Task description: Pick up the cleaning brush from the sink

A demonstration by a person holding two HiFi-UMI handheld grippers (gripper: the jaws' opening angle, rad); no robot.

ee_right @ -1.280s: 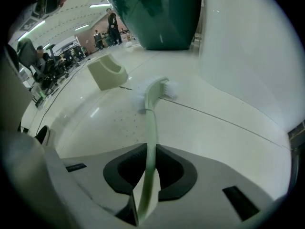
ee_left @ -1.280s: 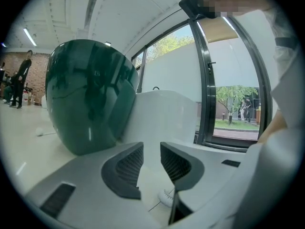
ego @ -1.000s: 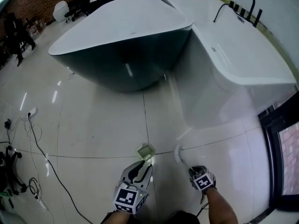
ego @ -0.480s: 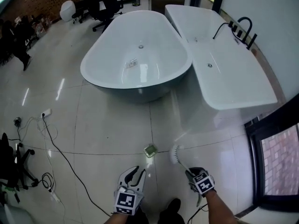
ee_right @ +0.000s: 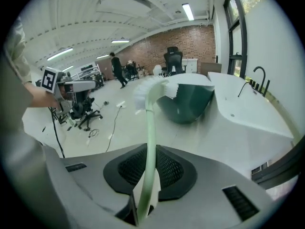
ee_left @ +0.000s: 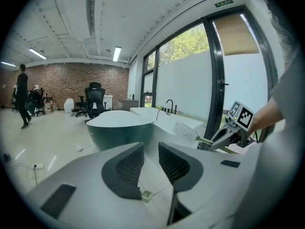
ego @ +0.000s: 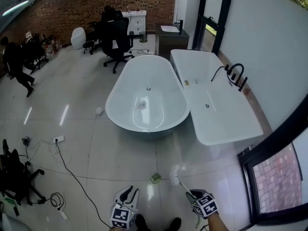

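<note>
The cleaning brush point(ego: 176, 175) has a pale green handle and a white bristle head. My right gripper point(ego: 194, 197) is shut on the handle, low in the head view, and the bristles point forward and left. In the right gripper view the handle point(ee_right: 149, 142) runs up between the pads to the brush head point(ee_right: 151, 90). My left gripper point(ego: 128, 193) hangs beside it at the bottom, open, with nothing between its fingers point(ee_left: 129, 166). The left gripper view also shows the right gripper point(ee_left: 224, 138) with the brush point(ee_left: 187, 130).
An oval white bathtub point(ego: 113, 100) and a rectangular tub point(ego: 226, 129) with a black faucet point(ego: 234, 74) stand ahead. A small green-white block point(ego: 155, 178) lies on the tiled floor. Cables point(ego: 67, 170), office chairs point(ego: 114, 37), a walking person point(ego: 17, 64), and a window frame point(ego: 269, 172) at the right are also in view.
Both grippers and the head view have risen well above the floor; the tubs now look smaller and farther off. The brush stays in the right gripper, and the left stays empty.
</note>
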